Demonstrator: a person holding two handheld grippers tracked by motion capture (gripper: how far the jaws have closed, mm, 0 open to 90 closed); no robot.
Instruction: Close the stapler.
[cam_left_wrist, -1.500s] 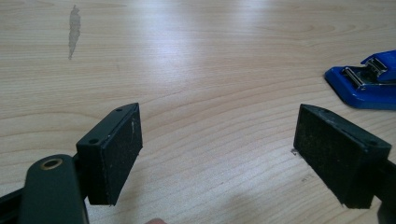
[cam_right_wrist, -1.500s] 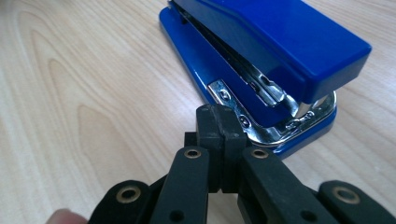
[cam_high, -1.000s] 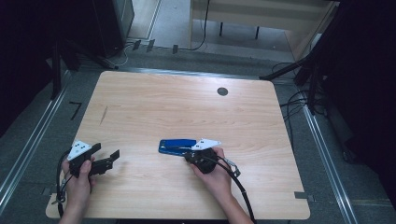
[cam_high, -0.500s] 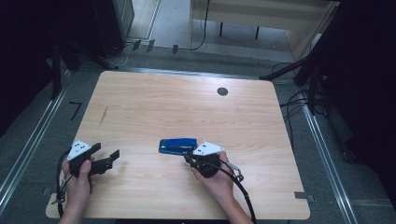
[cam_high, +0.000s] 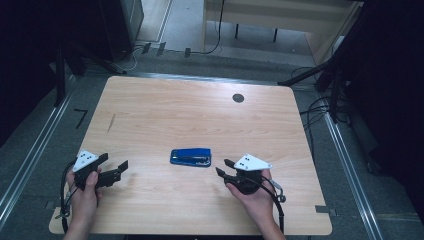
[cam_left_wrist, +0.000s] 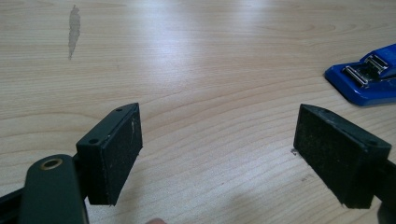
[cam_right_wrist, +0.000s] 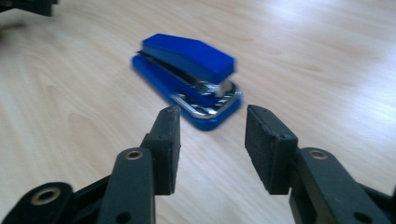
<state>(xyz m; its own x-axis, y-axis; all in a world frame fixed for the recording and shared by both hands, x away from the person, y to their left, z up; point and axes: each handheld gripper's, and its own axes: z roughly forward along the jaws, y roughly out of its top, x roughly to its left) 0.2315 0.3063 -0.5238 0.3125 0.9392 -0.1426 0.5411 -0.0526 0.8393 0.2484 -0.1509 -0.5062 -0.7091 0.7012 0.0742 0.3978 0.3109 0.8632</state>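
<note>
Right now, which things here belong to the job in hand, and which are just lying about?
In the job:
- blue stapler, lying flat on the table
- right tool, open, just short of it
- left tool, open, well apart

Just about:
- table's dark round hole
- cables on the floor

A: so how are the cams placed here?

B: the high view sits above the person's edge of the table (cam_high: 150, 120), looking forward and down, far enough off to take in the whole top plus some floor behind it. The left gripper view rides on the left gripper (cam_left_wrist: 217, 154), low and close to the wood, looking along its jaws across the table

A: and the right one?

B: same deal on the right gripper (cam_right_wrist: 212, 149), just above the surface and facing the blue stapler (cam_right_wrist: 187, 77) from near. All three share that stapler: mid-table from above (cam_high: 190, 157), at the right edge in the left gripper view (cam_left_wrist: 366, 77)
</note>
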